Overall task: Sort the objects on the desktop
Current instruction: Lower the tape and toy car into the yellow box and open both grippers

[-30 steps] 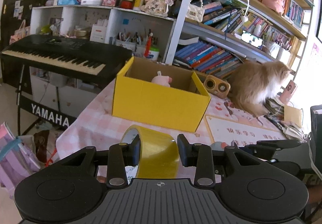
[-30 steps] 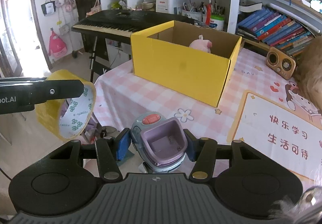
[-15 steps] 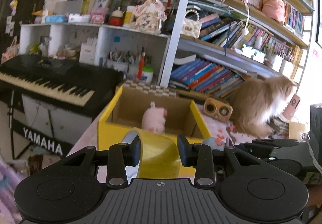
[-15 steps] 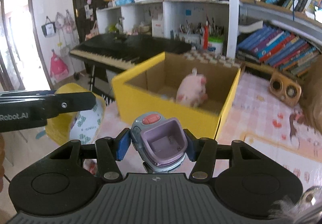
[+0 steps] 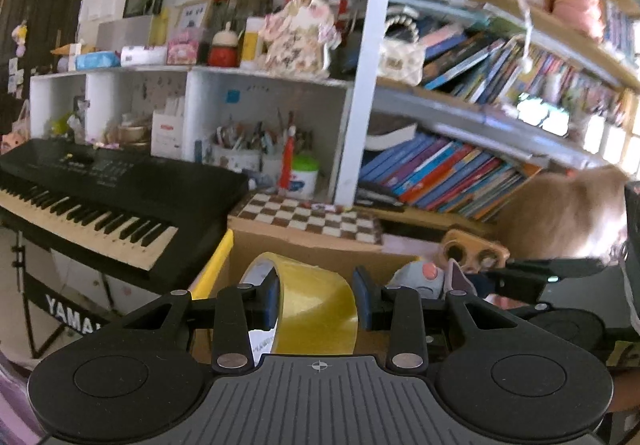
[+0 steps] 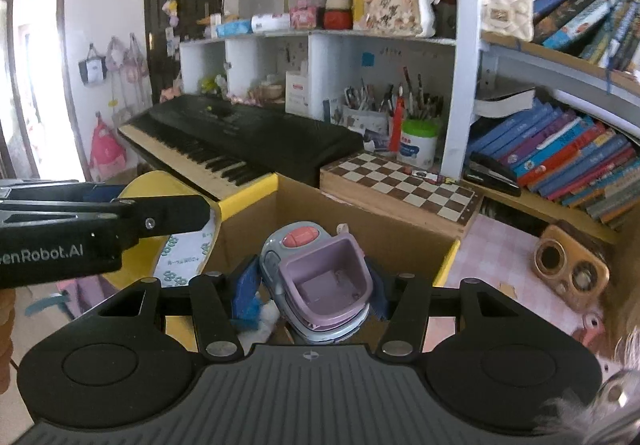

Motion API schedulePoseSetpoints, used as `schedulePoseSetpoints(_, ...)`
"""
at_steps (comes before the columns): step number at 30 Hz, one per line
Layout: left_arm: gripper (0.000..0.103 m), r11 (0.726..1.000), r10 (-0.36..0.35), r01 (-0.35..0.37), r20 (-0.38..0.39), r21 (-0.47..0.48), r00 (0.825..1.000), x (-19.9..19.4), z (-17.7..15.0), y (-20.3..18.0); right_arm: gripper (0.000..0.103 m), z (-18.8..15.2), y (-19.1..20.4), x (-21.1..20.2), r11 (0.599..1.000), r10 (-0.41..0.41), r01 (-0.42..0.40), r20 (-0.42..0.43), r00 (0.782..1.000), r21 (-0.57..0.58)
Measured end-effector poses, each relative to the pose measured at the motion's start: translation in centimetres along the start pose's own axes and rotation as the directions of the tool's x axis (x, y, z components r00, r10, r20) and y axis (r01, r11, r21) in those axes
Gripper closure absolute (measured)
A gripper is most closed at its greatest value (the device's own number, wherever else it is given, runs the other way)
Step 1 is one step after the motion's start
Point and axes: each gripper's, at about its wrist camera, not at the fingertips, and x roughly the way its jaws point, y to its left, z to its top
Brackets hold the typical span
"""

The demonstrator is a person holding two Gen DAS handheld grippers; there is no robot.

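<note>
I am bringing both grippers over the yellow box (image 6: 448, 261) now, left gripper (image 5: 316, 295) jaws holding the tape roll (image 5: 316, 309), right gripper (image 6: 310, 285) jaws holding the purple toy (image 6: 320, 281), so dropping both at 12 o'clock seems next.

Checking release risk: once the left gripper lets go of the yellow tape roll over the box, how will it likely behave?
The yellow tape roll is a round hoop, so it may roll on landing. Held by its flat sides in the left gripper, it looks rigid. The yellow box walls should contain it.
</note>
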Motion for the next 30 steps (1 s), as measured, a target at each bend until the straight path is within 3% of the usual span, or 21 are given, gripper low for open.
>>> schedulePoseSetpoints(7, 0.068, 0.999, 0.038, -0.039, -0.123, -0.007, 0.992, 6.0, -0.7, 0.7, 0.051, 0.5, -1.2, 6.7, 0.991, 0.019, -0.035, -0.12, 0.993, -0.128)
schedulePoseSetpoints(16, 0.07, 0.997, 0.066, -0.057, -0.182, 0.056, 0.981, 10.4, -0.3, 0.3, 0.051, -1.0, -1.4, 11.6, 0.953, 0.014, -0.101, -0.293, 0.956, -0.284)
schedulePoseSetpoints(19, 0.07, 0.996, 0.08, -0.07, -0.233, 0.051, 0.969, 11.9, -0.7, 0.5, 0.051, -0.9, -1.4, 12.0, 0.949, 0.02, -0.113, -0.3, 0.954, -0.295)
schedulePoseSetpoints(24, 0.071, 0.997, 0.071, -0.058, -0.246, 0.058, 0.967, 12.5, -0.8, 0.4, 0.05, -0.8, -1.3, 12.3, 0.943, 0.018, -0.119, -0.307, 0.951, -0.311)
schedulePoseSetpoints(27, 0.063, 0.996, 0.07, -0.054, -0.228, 0.075, 0.971, 12.0, -0.9, 0.2, 0.049, -0.8, -1.3, 12.3, 0.944, 0.018, -0.116, -0.302, 0.953, -0.31)
schedulePoseSetpoints(30, 0.055, 0.995, 0.072, -0.056, -0.188, 0.087, 0.979, 10.9, -0.7, -0.3, 0.039, -0.6, -1.5, 12.2, 0.947, 0.008, -0.096, -0.277, 0.961, -0.307)
